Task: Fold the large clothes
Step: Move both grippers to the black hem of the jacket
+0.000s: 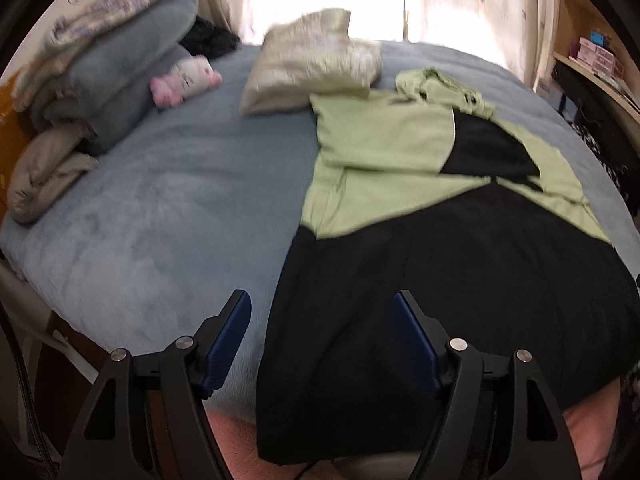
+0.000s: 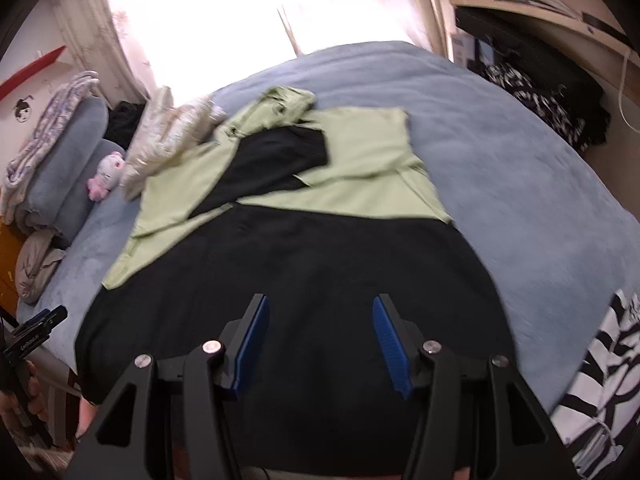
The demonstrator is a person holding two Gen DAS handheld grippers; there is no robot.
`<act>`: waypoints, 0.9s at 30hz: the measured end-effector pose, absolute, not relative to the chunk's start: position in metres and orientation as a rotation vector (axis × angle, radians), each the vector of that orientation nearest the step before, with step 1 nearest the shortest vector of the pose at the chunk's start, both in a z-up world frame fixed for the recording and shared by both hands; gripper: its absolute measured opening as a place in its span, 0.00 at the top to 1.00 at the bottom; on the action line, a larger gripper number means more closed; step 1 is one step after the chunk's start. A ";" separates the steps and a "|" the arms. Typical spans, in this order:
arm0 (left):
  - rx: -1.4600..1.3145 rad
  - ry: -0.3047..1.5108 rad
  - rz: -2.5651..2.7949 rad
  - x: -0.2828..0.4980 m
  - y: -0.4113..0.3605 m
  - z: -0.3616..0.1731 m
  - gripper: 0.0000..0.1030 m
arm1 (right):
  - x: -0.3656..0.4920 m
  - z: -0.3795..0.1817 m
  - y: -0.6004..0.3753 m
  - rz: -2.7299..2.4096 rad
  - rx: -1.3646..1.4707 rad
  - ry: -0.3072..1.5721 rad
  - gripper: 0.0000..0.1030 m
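Note:
A large green-and-black garment (image 1: pixel 440 248) lies spread on the blue bed, black lower half toward me, light green upper half with both sleeves folded in over the chest. It also shows in the right wrist view (image 2: pixel 288 264). My left gripper (image 1: pixel 322 308) is open and empty, hovering above the garment's near left edge. My right gripper (image 2: pixel 320 312) is open and empty above the black hem area. The left gripper's tip (image 2: pixel 40 322) shows at the far left of the right wrist view.
Blue bedspread (image 1: pixel 168 208) covers the bed. A cream pillow (image 1: pixel 308 64), a pink-white plush toy (image 1: pixel 184 80), and stacked grey blankets (image 1: pixel 112 64) lie at the far left. A black-and-white striped cloth (image 2: pixel 608 376) lies at the right. Shelves (image 2: pixel 552 4) stand beyond the bed.

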State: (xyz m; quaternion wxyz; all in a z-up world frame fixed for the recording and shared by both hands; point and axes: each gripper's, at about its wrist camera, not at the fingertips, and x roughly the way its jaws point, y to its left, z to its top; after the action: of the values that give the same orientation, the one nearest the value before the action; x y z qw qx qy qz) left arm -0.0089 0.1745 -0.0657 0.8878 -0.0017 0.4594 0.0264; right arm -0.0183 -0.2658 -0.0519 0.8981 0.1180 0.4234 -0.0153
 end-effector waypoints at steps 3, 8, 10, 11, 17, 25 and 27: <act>-0.052 1.002 0.024 -0.011 0.194 -0.084 0.30 | -0.025 -0.061 -0.288 -0.078 0.238 0.915 0.48; -0.130 1.063 -0.006 -0.011 0.219 -0.111 0.30 | -0.039 -0.076 -0.326 -0.151 0.273 0.962 0.48; -0.135 1.070 -0.015 -0.011 0.223 -0.117 0.30 | -0.044 -0.082 -0.340 -0.174 0.304 0.974 0.48; -0.133 1.071 -0.024 -0.011 0.224 -0.120 0.30 | -0.047 -0.085 -0.346 -0.188 0.319 0.979 0.48; -0.122 1.082 -0.041 -0.008 0.227 -0.128 0.30 | -0.052 -0.097 -0.360 -0.179 0.388 0.991 0.48; -0.203 1.093 -0.106 -0.005 0.238 -0.137 0.25 | -0.050 -0.103 -0.364 -0.132 0.427 0.987 0.46; -0.222 1.095 -0.116 -0.003 0.239 -0.139 0.23 | -0.049 -0.106 -0.363 -0.102 0.448 0.989 0.46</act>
State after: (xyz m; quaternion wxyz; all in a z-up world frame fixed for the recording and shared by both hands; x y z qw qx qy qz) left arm -0.0033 0.2391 -0.1395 0.8465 -0.1050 0.5190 -0.0551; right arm -0.0492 -0.3630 -0.1055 0.8550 0.2133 0.4702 -0.0483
